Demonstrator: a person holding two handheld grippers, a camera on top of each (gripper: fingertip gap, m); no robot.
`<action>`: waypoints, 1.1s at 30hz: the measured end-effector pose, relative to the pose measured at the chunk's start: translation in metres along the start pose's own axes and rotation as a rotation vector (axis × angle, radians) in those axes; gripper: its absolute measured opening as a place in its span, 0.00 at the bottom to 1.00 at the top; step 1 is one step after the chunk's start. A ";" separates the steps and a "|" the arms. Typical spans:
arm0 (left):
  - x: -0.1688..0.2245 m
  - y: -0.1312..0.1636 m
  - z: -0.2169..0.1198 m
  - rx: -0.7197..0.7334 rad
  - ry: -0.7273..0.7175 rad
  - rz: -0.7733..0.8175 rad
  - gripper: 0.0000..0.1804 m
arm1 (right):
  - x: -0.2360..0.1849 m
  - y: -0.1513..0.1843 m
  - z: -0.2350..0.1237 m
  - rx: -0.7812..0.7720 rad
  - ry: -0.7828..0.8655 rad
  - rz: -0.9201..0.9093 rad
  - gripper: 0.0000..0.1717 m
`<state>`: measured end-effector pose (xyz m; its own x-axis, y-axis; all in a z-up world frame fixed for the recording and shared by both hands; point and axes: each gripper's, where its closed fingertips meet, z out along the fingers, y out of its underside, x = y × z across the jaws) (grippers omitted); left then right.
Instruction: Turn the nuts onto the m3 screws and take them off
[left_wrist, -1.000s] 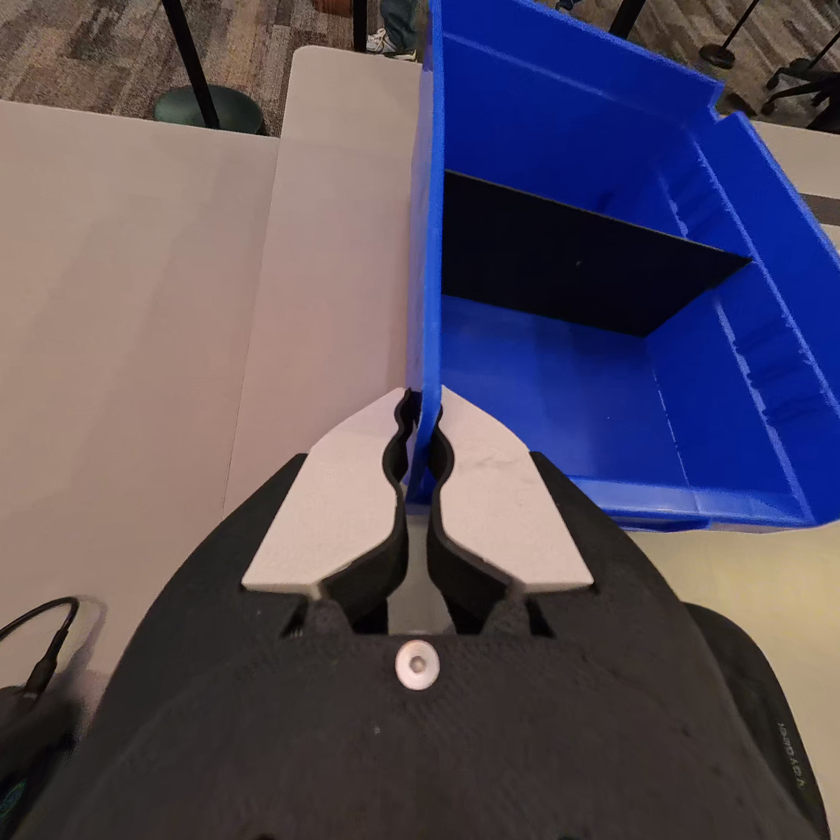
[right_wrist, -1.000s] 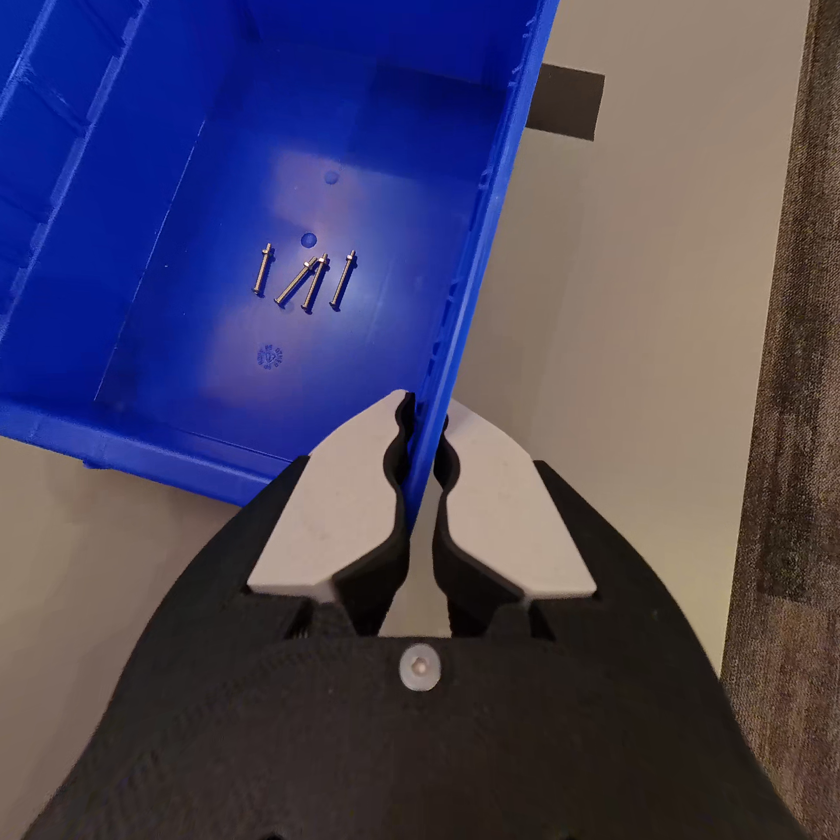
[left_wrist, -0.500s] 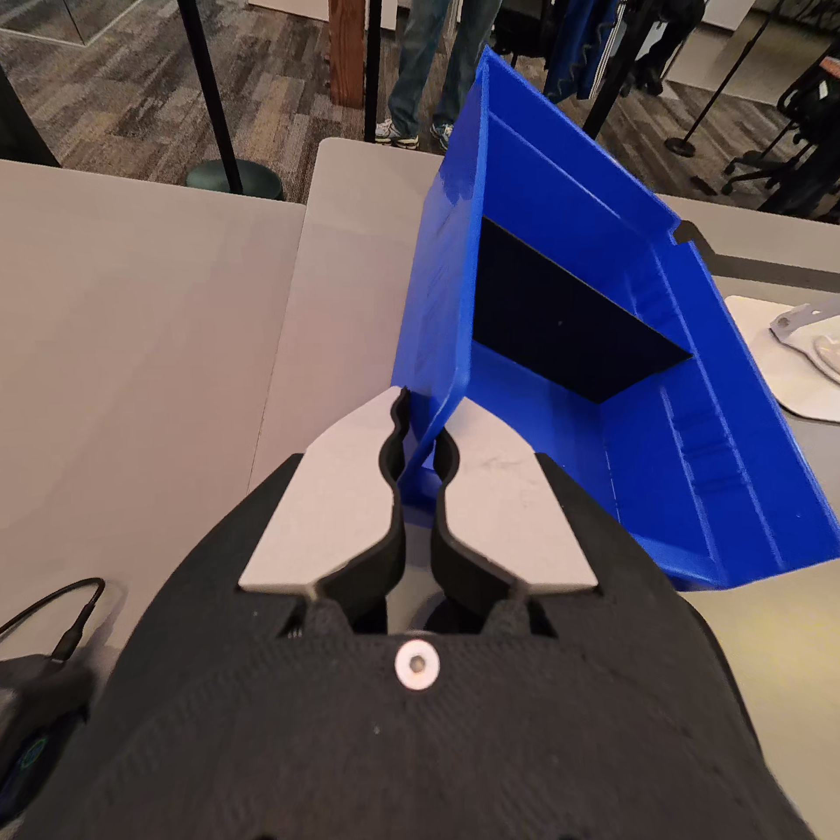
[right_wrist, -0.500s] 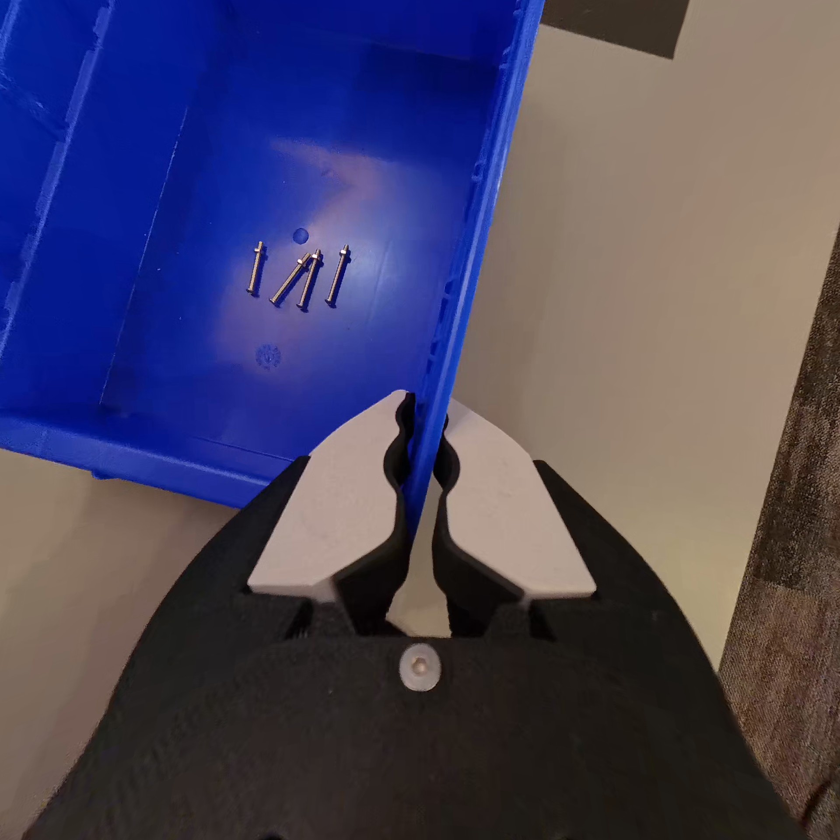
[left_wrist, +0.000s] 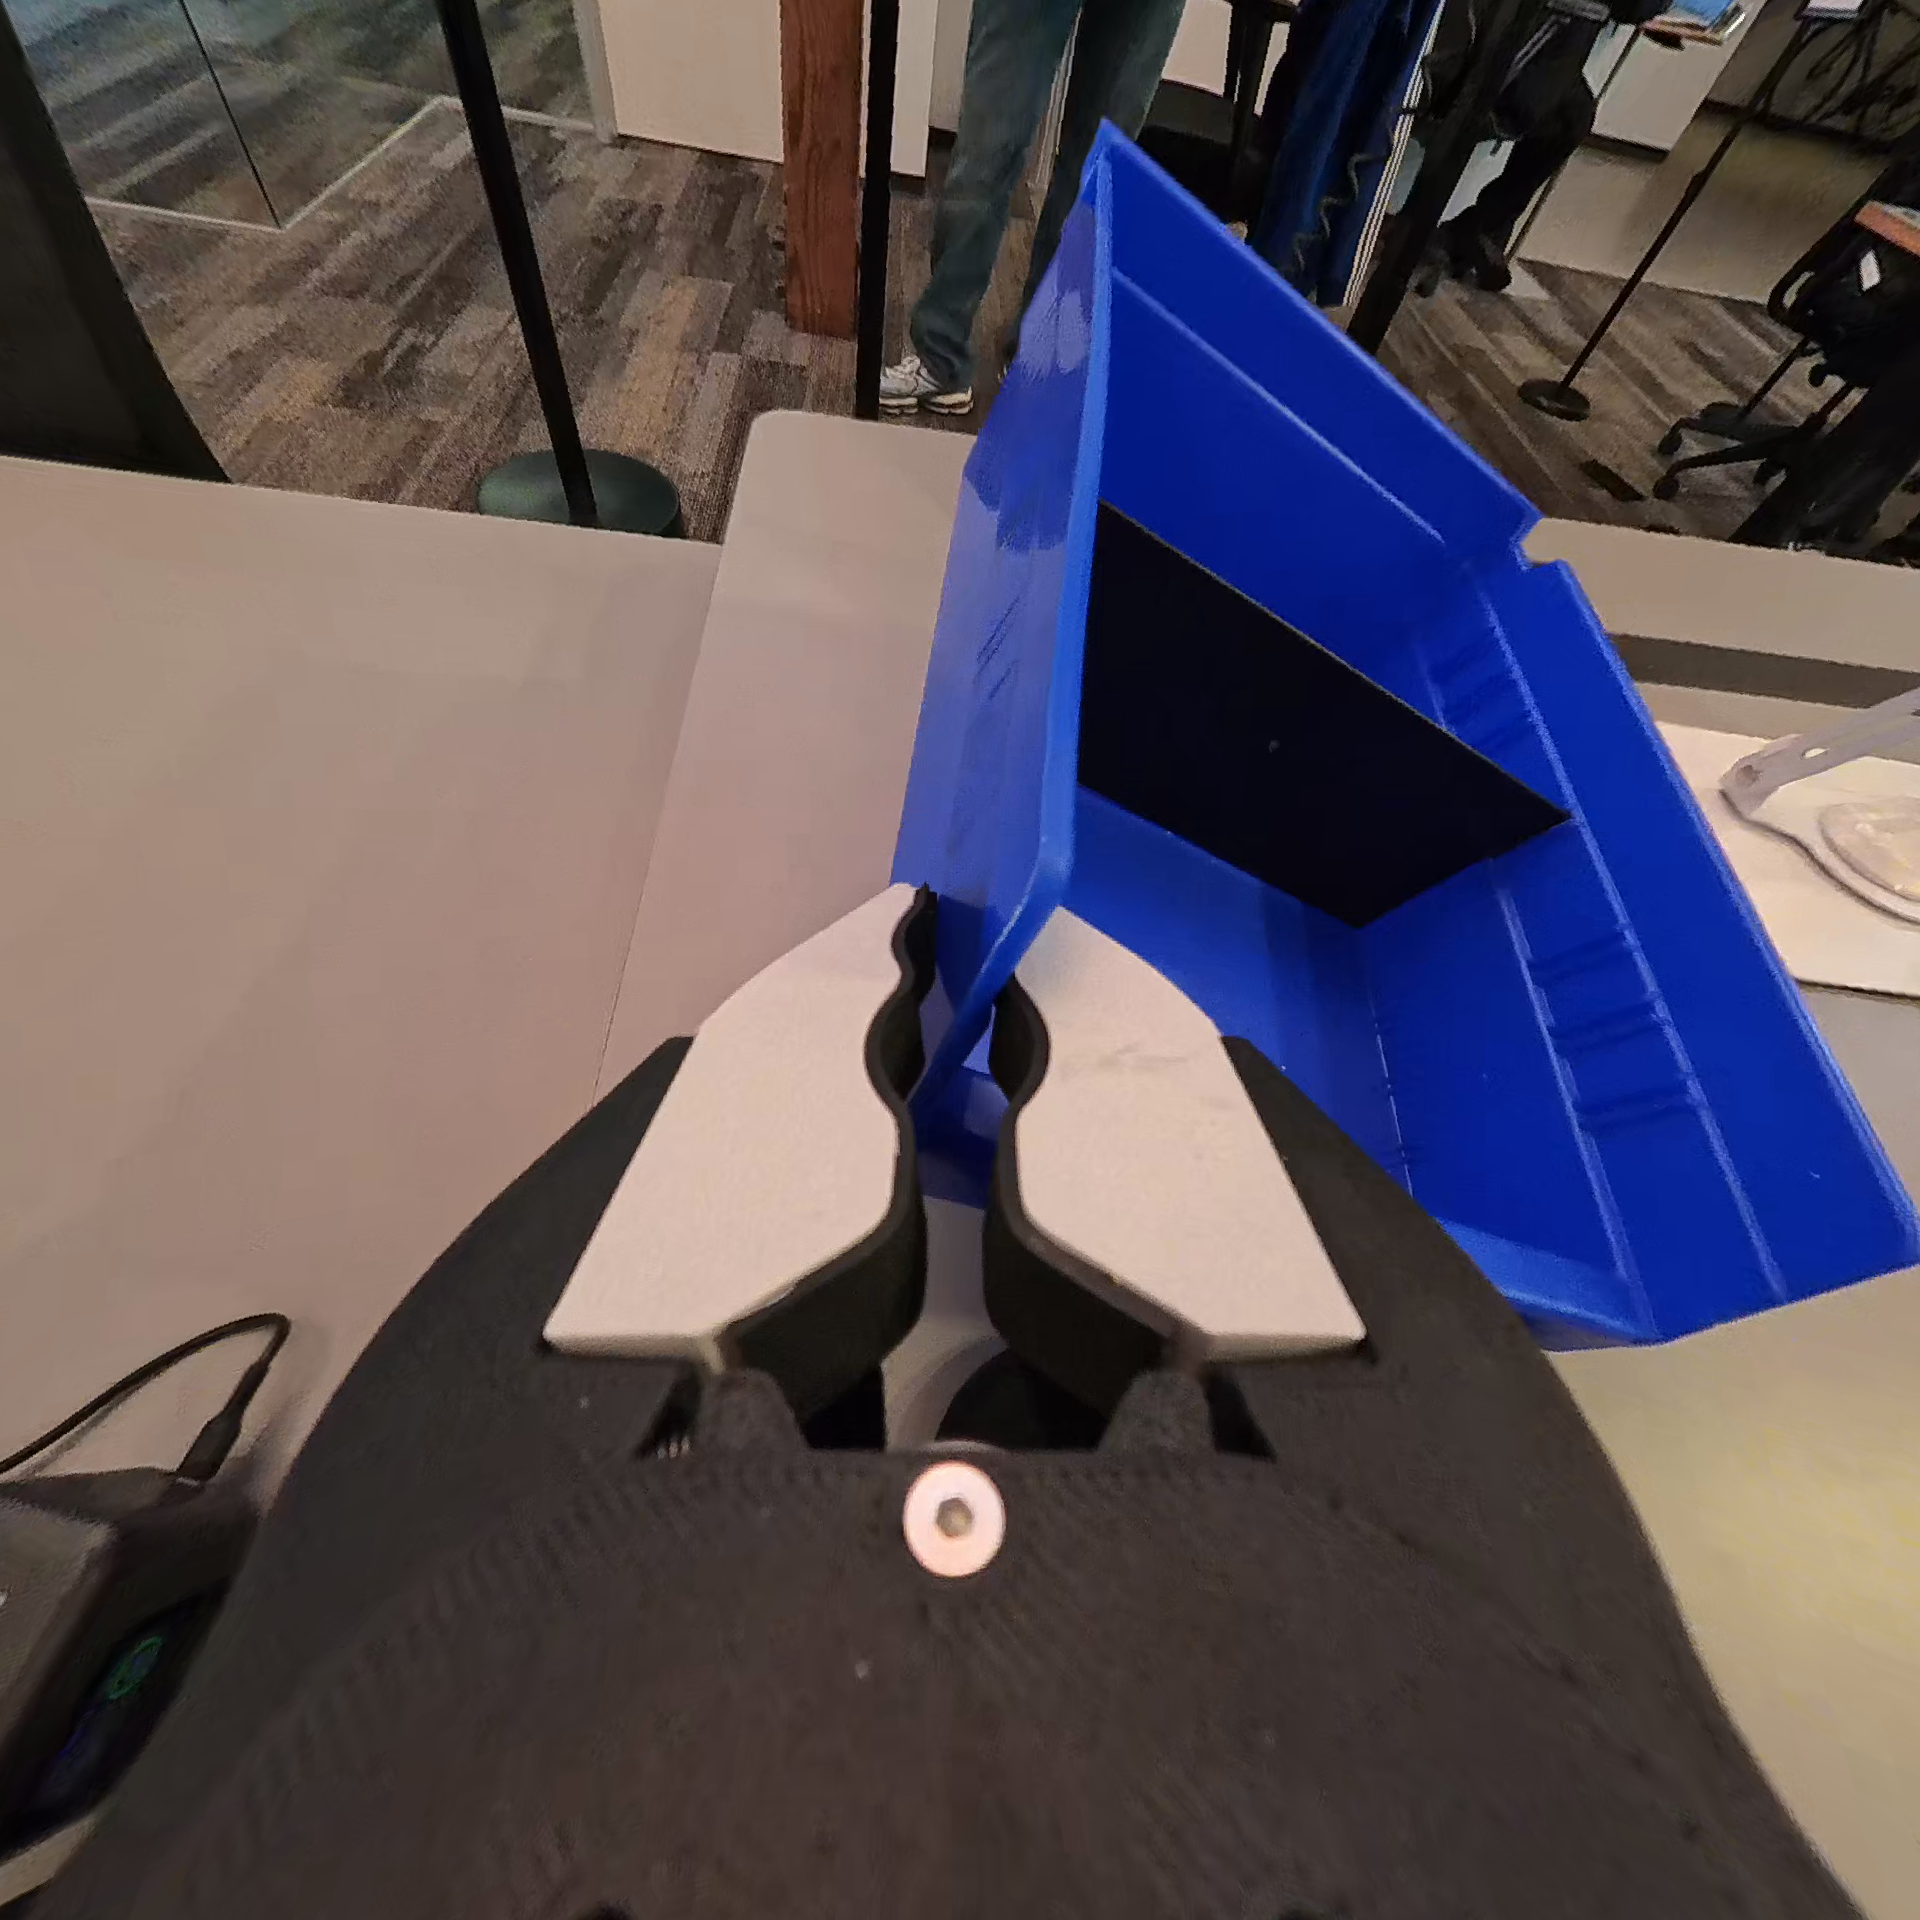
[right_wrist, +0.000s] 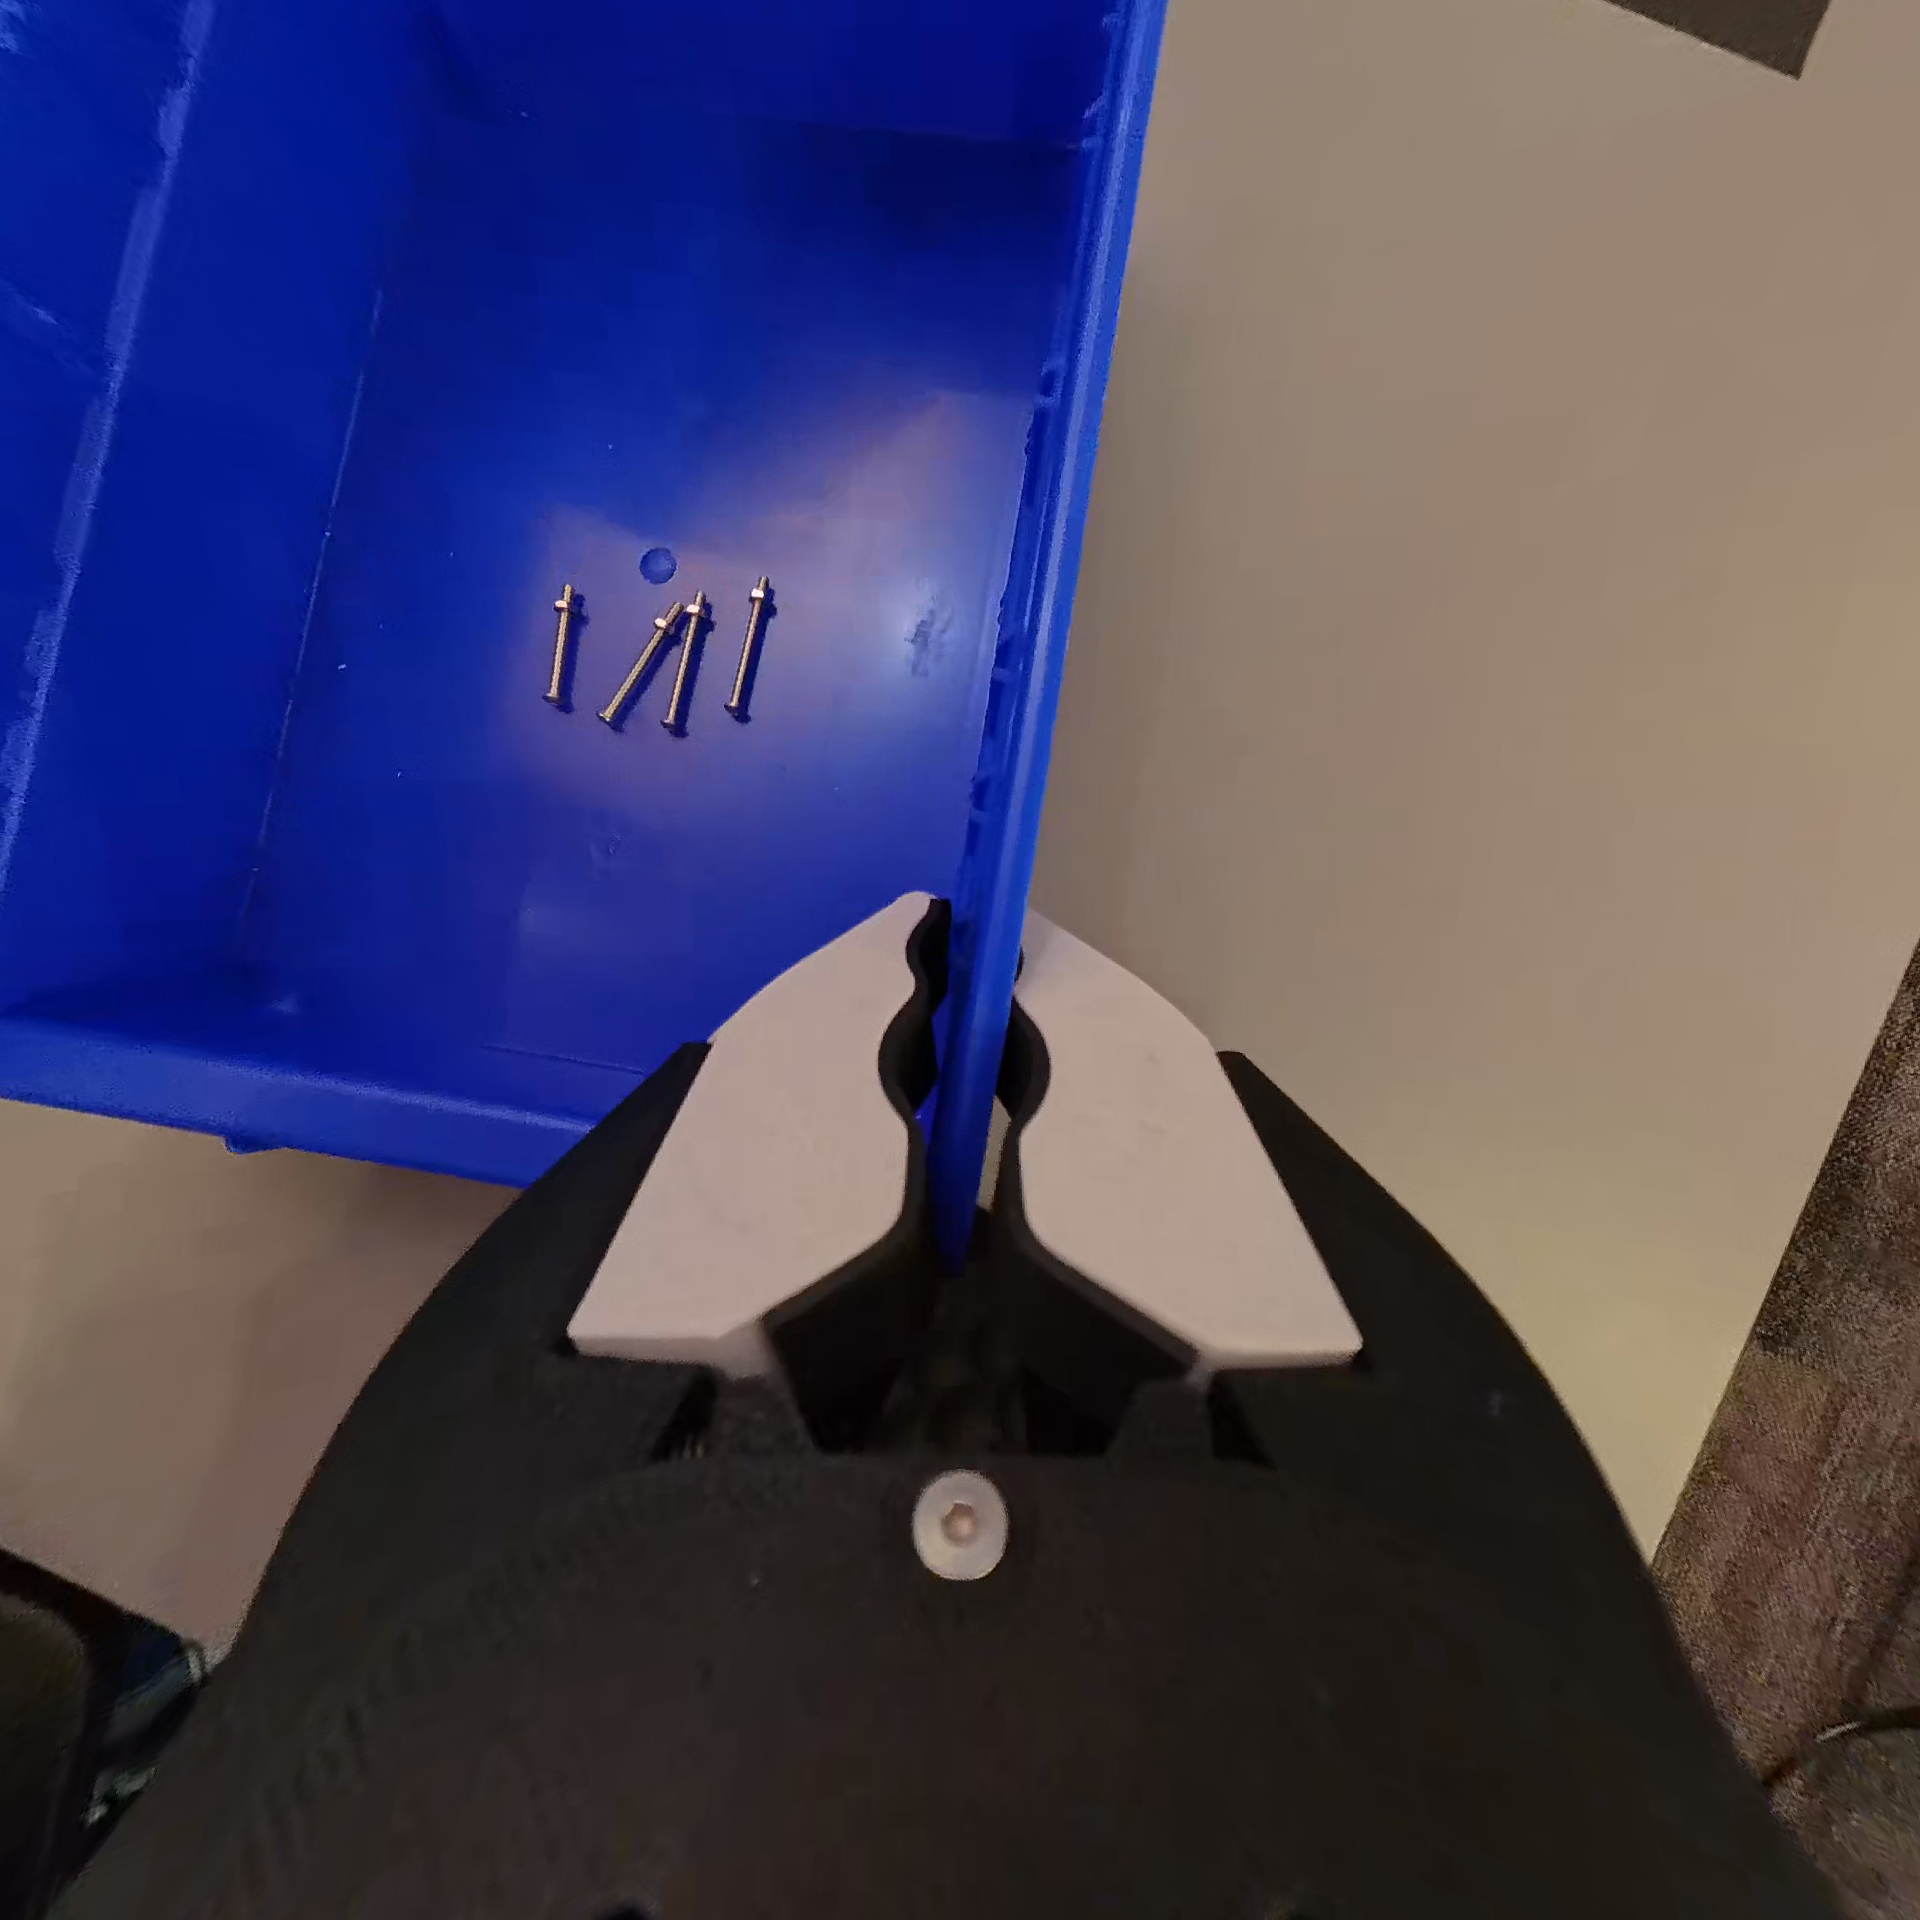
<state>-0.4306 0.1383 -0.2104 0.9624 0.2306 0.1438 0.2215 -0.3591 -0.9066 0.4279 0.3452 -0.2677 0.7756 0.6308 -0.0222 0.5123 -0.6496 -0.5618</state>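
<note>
Left wrist view: a beige worktop (left_wrist: 343, 831) fills the left and centre of the frame, with patterned carpet, black stand poles and a standing person's legs (left_wrist: 997, 187) along the top edge. A black device with a cable (left_wrist: 156, 1392) lies at lower left. A white sheet carrying a clear bag (left_wrist: 1860, 852) sits at the right edge. My left tool (left_wrist: 961, 997) is pinching the near corner of the left wall of a blue bin (left_wrist: 1621, 1060); both pads press on the plastic. The bin is tilted, its left side raised. A black divider (left_wrist: 1278, 748) crosses its interior at frame centre.

Right wrist view: beige worktop (right_wrist: 1507, 623) occupies the right half, with carpet at the lower right edge and a dark strip (right_wrist: 1745, 31) at top right. My right tool (right_wrist: 977, 1039) is clamped on the bin's right wall (right_wrist: 1081, 520), pads against both faces. Four small metal screws (right_wrist: 665, 655) lie side by side on the bin floor, left of centre.
</note>
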 end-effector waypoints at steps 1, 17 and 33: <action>-0.001 -0.002 -0.004 0.008 0.000 -0.004 0.05 | -0.004 0.001 -0.002 -0.004 -0.003 -0.007 0.04; -0.015 -0.006 -0.083 0.103 -0.028 -0.008 0.05 | -0.079 0.027 -0.012 0.014 -0.074 -0.072 0.04; -0.047 0.003 -0.132 0.202 -0.059 -0.078 0.05 | -0.187 0.016 0.014 0.034 -0.218 -0.209 0.04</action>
<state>-0.4543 0.0071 -0.1673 0.9315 0.3050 0.1984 0.2529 -0.1506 -0.9557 0.2859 0.2229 -0.2846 0.5552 0.8280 -0.0786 0.6368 -0.4840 -0.6002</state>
